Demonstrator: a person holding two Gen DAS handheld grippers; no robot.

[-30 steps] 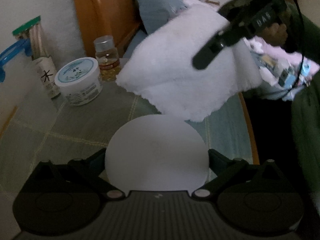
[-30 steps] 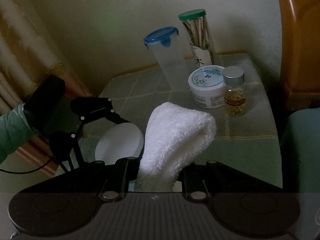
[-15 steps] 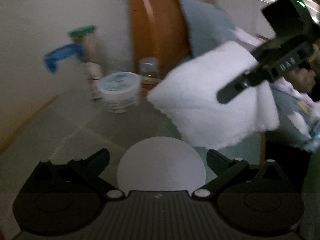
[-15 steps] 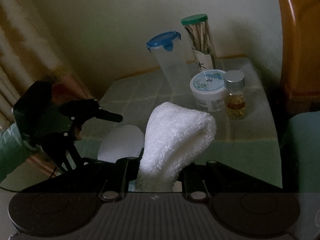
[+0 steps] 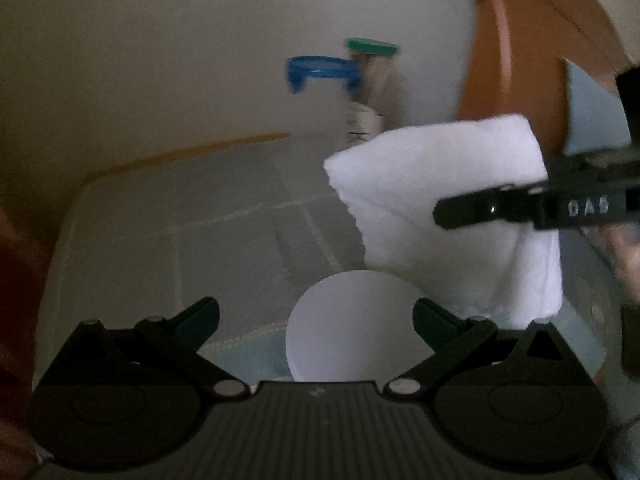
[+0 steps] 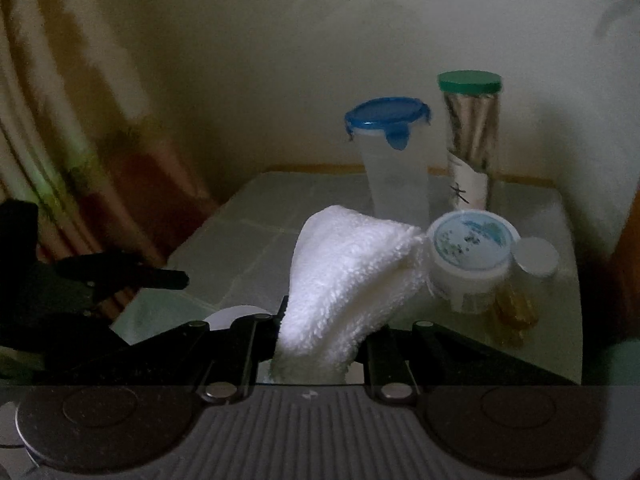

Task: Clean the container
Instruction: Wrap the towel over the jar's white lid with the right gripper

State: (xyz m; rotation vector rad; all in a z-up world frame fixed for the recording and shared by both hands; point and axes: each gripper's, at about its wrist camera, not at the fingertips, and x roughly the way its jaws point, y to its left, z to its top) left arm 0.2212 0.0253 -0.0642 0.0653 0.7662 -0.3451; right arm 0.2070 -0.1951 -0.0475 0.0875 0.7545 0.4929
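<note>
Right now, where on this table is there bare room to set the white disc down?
Bare tablecloth lies left of the blue-lidded container, from the back edge to the near edge. The right side is crowded: green-capped tube, white jar, small bottle.

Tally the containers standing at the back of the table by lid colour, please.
Blue lid: 1, the clear tall tub
Green lid: 1, the tall stick jar
White printed lid: 1, the squat round tub
Silver cap: 1, the small amber bottle
Total: 4
</note>
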